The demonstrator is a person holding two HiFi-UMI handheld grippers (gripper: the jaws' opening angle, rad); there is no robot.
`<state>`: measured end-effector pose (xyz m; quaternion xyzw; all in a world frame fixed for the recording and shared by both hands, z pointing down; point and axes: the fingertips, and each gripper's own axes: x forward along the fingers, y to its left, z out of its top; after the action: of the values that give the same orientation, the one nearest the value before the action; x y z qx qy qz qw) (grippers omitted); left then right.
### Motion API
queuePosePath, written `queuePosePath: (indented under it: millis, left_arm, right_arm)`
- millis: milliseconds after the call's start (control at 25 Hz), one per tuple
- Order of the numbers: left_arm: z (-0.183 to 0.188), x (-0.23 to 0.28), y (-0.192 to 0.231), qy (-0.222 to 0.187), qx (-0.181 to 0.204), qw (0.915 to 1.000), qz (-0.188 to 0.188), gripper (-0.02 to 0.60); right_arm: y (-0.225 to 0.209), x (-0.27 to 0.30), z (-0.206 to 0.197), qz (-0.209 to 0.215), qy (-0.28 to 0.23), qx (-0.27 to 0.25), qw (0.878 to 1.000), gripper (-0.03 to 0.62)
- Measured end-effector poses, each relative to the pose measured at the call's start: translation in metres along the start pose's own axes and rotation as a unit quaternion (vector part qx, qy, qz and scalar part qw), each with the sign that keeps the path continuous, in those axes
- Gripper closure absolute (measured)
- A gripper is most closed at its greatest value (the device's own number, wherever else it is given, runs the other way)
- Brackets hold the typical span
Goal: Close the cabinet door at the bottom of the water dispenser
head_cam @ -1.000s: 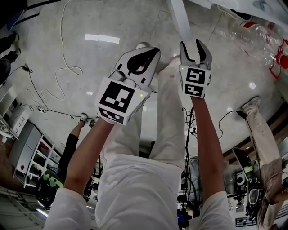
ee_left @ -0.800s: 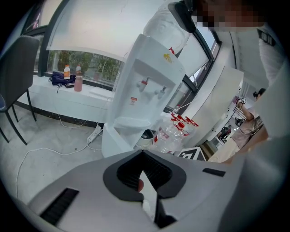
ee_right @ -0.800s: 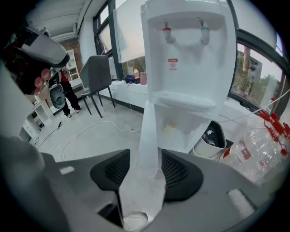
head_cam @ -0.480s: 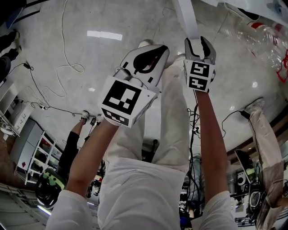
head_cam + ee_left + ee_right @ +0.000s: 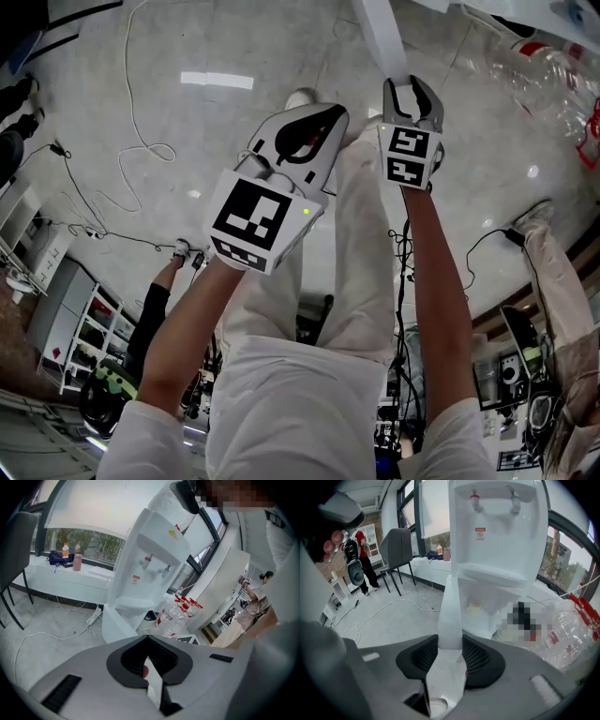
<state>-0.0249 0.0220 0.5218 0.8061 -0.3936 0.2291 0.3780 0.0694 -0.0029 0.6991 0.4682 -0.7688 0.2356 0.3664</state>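
Right tool (image 5: 450,645), jaws just closing, pinches the cabinet door (image 5: 451,606) edge; next, swing it shut against the water dispenser (image 5: 497,550). Left tool (image 5: 149,658) clenched, empty.

Head view from above, steeply down onto floor (image 5: 103,103), both gripper views low, close, sharing the water dispenser (image 5: 497,536) ahead

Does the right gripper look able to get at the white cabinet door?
Yes, it seems so: the cabinet door edge sits between the fingers of the right gripper, which have just been closing on it. Nothing blocks the way.
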Motion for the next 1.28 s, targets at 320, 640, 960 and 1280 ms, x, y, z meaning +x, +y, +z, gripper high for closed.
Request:
queuePosePath:
  millis: [320,640,960,1280]
  left_arm:
    - [0.005,0.003,0.002,0.000,0.008,1.0000,-0.002,0.577]
    - [0.013,0.010,-0.003,-0.005,0.008,1.0000,-0.003,0.578]
    - [0.020,0.016,-0.008,-0.006,0.013,0.9999,-0.004,0.578]
    - [0.020,0.018,-0.012,0.001,0.016,0.9998,-0.009,0.578]
  right_arm:
    - [-0.009,-0.001,-0.001,-0.004,0.003,-0.009,1.000,0.422]
    - [-0.021,0.000,0.000,-0.001,0.006,-0.021,1.000,0.422]
    - [-0.038,-0.001,0.001,0.006,0.007,-0.042,0.999,0.421]
    - [-0.056,0.000,0.006,-0.016,0.010,-0.029,0.999,0.410]
